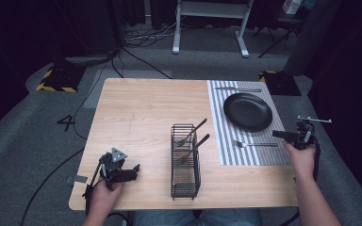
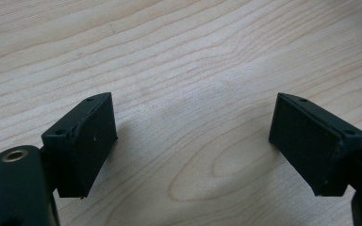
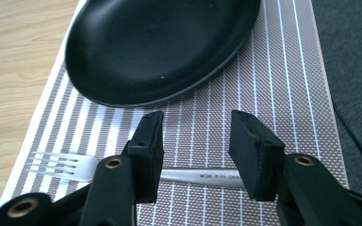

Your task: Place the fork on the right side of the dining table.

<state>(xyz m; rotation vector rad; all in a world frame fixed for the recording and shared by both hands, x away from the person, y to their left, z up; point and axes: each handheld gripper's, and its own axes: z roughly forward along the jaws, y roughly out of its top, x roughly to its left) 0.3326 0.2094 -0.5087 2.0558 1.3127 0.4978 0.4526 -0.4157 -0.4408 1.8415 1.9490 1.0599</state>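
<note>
On the pale wood-grain table (image 1: 141, 108), a striped woven placemat (image 1: 226, 150) lies at the right end, bearing a round, glossy black plate (image 1: 248, 111). A black wire caddy (image 1: 185, 162) stands near the front edge with two dark-handled utensils (image 1: 192, 133) leaning in it. A silver fork (image 3: 63, 165) lies flat on the placemat just in front of the plate, tines toward the table's middle. The right gripper (image 3: 195, 141) hangs over the fork's handle with its jaws about half open, one on each side of it; the pads press on nothing, and the middle of the handle is hidden behind the left jaw. The left gripper (image 2: 193, 141) rests low over bare wood near the front left corner, jaws spread wide and empty. A knife (image 1: 238, 89) beyond the plate is too small to make out clearly.
</note>
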